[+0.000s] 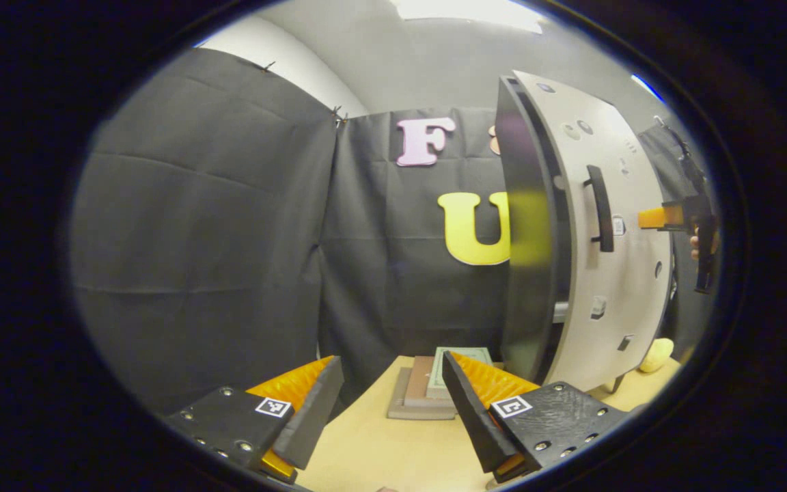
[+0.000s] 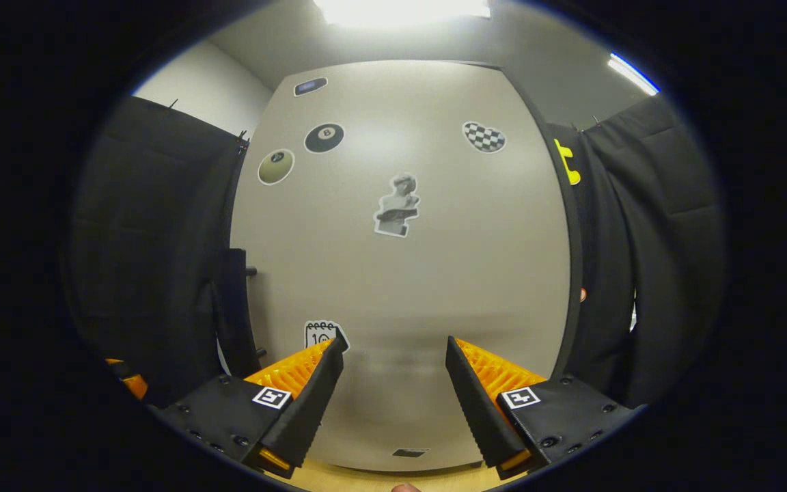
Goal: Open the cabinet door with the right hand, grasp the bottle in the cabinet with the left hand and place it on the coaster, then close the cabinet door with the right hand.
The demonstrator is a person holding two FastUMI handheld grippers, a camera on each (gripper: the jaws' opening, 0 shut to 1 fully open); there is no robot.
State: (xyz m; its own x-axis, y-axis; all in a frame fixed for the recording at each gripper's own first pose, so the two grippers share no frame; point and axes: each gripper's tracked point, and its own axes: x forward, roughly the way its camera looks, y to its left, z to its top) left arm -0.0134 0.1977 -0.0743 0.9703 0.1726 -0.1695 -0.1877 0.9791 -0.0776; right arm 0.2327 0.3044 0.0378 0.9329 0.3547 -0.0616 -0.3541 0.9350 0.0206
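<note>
In the left gripper view, the left hand-held gripper sits at the bottom of the frame with its fingers apart and nothing between them, above the pale worktop. Beyond its fingertips lies a stack of flat square coasters. At right stands the cabinet door, slightly ajar, with a dark vertical handle. In the right gripper view, the right hand-held gripper is likewise spread and empty, facing the sticker-covered door front at centre frame.

Beige cabinet door with black handle, upright, partly open, stickered
</note>
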